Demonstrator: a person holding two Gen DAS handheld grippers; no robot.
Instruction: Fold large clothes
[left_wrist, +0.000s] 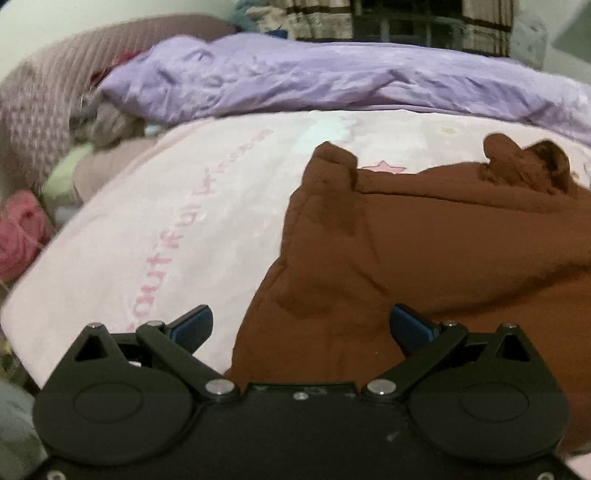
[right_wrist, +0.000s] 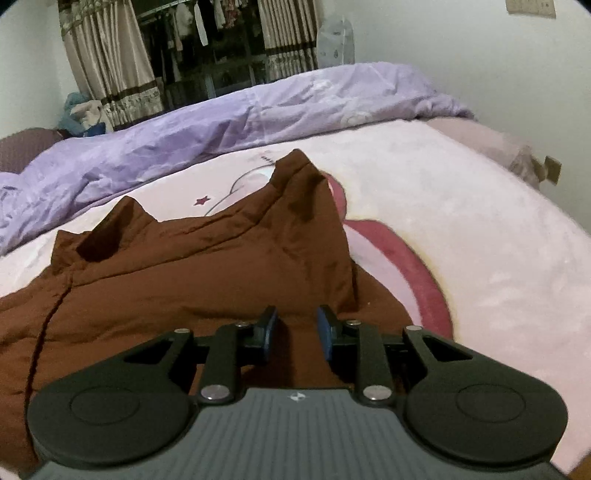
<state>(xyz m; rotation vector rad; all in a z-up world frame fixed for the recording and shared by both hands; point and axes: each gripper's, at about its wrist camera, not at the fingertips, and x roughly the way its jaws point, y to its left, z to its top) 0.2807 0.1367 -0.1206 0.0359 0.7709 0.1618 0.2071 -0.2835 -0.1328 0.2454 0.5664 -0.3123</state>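
A big brown padded garment (left_wrist: 424, 251) lies rumpled on a pink blanket (left_wrist: 177, 221), with two corners of cloth standing up at its far side. My left gripper (left_wrist: 301, 326) hovers open over the garment's near left edge, and nothing sits between its blue pads. In the right wrist view the brown garment (right_wrist: 192, 266) fills the lower left. My right gripper (right_wrist: 295, 332) has its jaws set narrow, with a fold of the brown cloth between the blue pads. A ridge of cloth runs from there up to a raised peak (right_wrist: 299, 166).
A crumpled lilac duvet (left_wrist: 295, 81) lies along the far side of the bed (right_wrist: 509, 155). Clothes and a pink bundle (left_wrist: 22, 229) are heaped at the left. Curtains (right_wrist: 110, 62) and a wall stand behind. Bare pink blanket (right_wrist: 480, 229) spreads to the right.
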